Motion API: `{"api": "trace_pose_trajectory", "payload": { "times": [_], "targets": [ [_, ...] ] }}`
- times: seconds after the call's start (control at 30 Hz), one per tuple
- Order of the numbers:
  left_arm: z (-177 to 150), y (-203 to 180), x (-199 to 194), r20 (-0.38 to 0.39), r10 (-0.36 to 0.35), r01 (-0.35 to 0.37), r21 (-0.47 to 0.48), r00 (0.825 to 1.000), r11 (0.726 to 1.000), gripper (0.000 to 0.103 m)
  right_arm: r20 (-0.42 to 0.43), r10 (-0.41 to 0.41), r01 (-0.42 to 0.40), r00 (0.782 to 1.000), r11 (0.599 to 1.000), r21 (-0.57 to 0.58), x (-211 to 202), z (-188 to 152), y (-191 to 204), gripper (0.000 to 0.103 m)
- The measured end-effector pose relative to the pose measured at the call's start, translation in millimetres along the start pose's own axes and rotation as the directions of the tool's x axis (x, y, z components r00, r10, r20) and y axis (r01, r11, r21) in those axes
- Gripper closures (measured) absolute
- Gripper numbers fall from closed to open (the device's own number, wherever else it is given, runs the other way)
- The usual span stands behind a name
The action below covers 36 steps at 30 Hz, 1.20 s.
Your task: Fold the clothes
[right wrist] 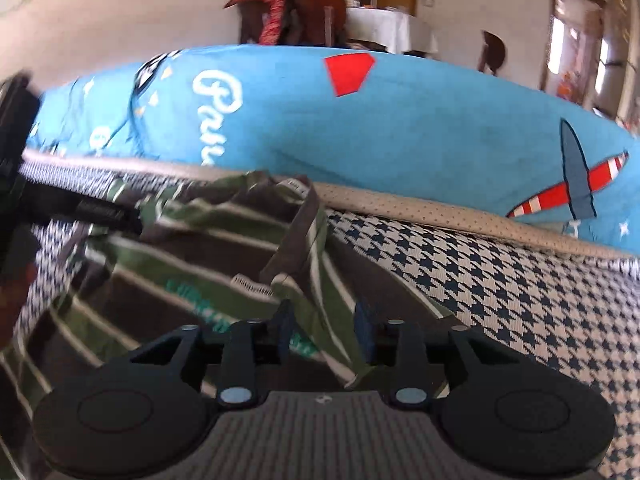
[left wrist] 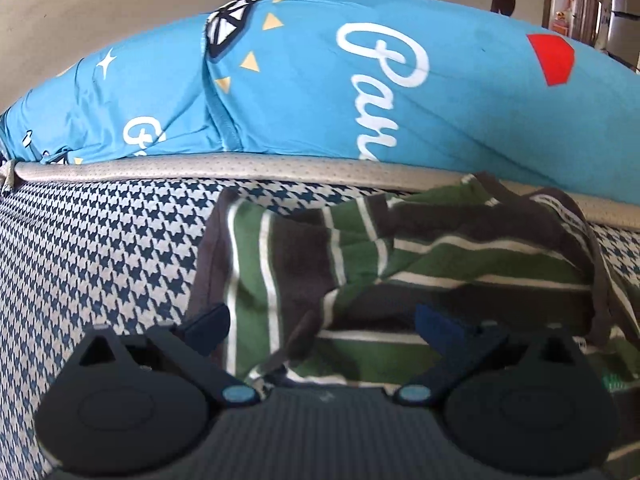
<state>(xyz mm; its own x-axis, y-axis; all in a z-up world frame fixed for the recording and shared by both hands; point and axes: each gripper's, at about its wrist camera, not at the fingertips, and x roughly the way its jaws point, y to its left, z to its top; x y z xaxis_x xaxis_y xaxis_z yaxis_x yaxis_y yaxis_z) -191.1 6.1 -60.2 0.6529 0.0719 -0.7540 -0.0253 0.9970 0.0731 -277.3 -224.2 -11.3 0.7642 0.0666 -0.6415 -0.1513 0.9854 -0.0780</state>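
Striped knit shirt (left wrist: 400,264) rumpled; left gripper (left wrist: 320,324) spread; right gripper (right wrist: 325,326) half-spread.

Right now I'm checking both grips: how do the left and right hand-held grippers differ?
The left hand-held gripper stands wide open over the striped shirt; the right hand-held gripper has a narrower gap, with a green fold between its fingers, not yet clamped. The left hangs over the shirt's middle, the right at its edge. Both are black with blue pads.
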Motion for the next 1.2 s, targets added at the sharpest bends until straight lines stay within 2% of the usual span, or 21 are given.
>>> {"api": "trace_pose_trajectory", "payload": {
  "times": [0.07, 0.33, 0.4, 0.47, 0.53, 0.7, 0.8, 0.9, 1.0, 1.07, 1.1, 1.17, 1.2],
  "targets": [
    [-3, -2, 2, -0.006, 0.001, -0.001, 0.015, 1.0, 1.0, 0.0, -0.004, -0.006, 0.005, 1.0, 0.999, -0.037, 1, -5, 3, 0.057],
    [-11, -3, 7, -0.031, -0.001, 0.001, 0.024, 1.0, 1.0, 0.0, -0.022, -0.109, 0.105, 0.994, 0.986, -0.131, 20, -20, 11, 0.059],
    [-13, -2, 9, -0.034, -0.003, 0.004, 0.018, 0.999, 1.0, 0.0, -0.026, -0.13, 0.126, 0.991, 0.985, -0.12, 25, -19, 9, 0.071],
    [-14, 0, 10, -0.039, -0.004, 0.005, 0.011, 0.999, 1.0, 0.0, -0.02, -0.146, 0.144, 0.989, 0.984, -0.103, 28, -17, 6, 0.089],
    [-16, 3, 12, -0.045, -0.008, 0.008, 0.002, 0.999, 1.0, 0.0, -0.004, -0.165, 0.165, 0.986, 0.984, -0.071, 29, -12, 2, 0.096],
    [-20, 7, 15, -0.057, -0.014, 0.013, -0.01, 0.998, 1.0, 0.0, 0.065, -0.239, 0.237, 0.969, 0.971, 0.042, 31, 11, -17, 0.097],
    [-19, 8, 14, -0.062, -0.02, 0.019, -0.017, 0.998, 1.0, 0.0, 0.098, -0.313, 0.296, 0.945, 0.942, 0.156, 39, 31, -37, 0.097],
    [-17, 8, 14, -0.069, -0.025, 0.024, -0.017, 0.997, 1.0, 0.0, 0.105, -0.355, 0.318, 0.929, 0.91, 0.266, 48, 44, -59, 0.097],
    [-16, 7, 14, -0.081, -0.029, 0.028, -0.012, 0.996, 1.0, 0.0, 0.08, -0.353, 0.3, 0.932, 0.877, 0.377, 58, 49, -82, 0.087],
    [-17, 6, 14, -0.086, -0.032, 0.031, -0.007, 0.996, 0.999, 0.0, 0.062, -0.323, 0.259, 0.944, 0.847, 0.464, 60, 48, -98, 0.068],
    [-17, 5, 14, -0.087, -0.032, 0.032, -0.005, 0.996, 0.999, 0.0, 0.054, -0.303, 0.237, 0.952, 0.835, 0.497, 62, 48, -104, 0.064],
    [-18, 3, 13, -0.088, -0.033, 0.033, 0.0, 0.996, 0.999, 0.0, 0.041, -0.264, 0.202, 0.964, 0.821, 0.534, 63, 48, -113, 0.048],
    [-18, 2, 13, -0.089, -0.034, 0.034, 0.002, 0.995, 0.999, 0.0, 0.036, -0.251, 0.194, 0.967, 0.823, 0.535, 64, 48, -116, 0.046]
  ]
}}
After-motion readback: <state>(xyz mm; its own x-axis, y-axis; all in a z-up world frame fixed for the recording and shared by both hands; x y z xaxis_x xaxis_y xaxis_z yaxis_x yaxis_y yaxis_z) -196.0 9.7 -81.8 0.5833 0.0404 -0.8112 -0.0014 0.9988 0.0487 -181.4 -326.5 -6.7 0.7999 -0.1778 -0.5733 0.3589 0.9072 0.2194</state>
